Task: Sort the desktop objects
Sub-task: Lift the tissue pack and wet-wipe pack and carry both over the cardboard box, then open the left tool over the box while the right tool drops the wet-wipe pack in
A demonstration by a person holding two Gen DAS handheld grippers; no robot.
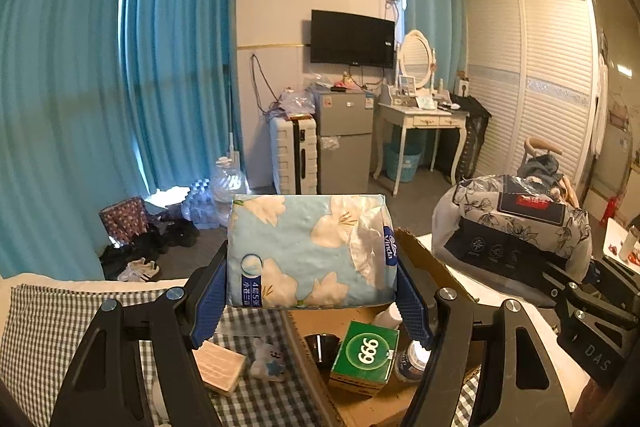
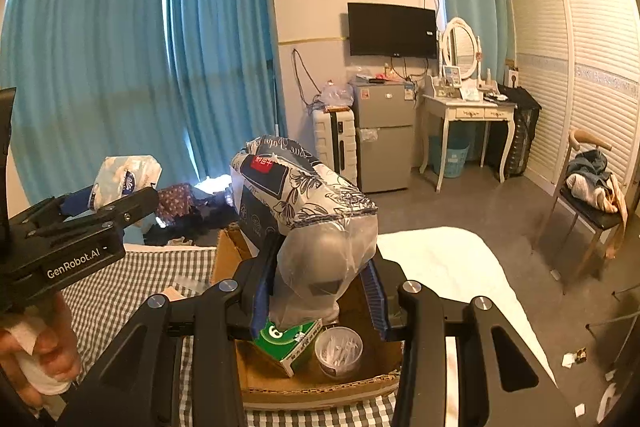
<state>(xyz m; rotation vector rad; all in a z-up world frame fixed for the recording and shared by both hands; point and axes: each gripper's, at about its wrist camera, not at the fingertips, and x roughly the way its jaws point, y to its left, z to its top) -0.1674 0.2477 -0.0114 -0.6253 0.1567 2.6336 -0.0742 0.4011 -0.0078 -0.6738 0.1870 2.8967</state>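
Observation:
My left gripper (image 1: 312, 287) is shut on a light blue Vinda tissue pack (image 1: 308, 251) with white flowers and holds it up above the cardboard box (image 1: 424, 259); the pack also shows in the right wrist view (image 2: 124, 179). My right gripper (image 2: 320, 291) is shut on a floral plastic-wrapped pack (image 2: 312, 223) and holds it above the same box (image 2: 320, 383); that pack also shows at the right of the left wrist view (image 1: 516, 223). In the box lie a green 999 carton (image 1: 366, 355) (image 2: 288, 341) and a round plastic jar (image 2: 338, 349).
A checkered cloth (image 1: 48, 319) covers the surface under the box. On it lie a small wooden block (image 1: 220, 367) and a small white plush toy (image 1: 270, 359). A dark cup (image 1: 320, 345) stands in the box. A white surface (image 2: 444, 267) lies to the right.

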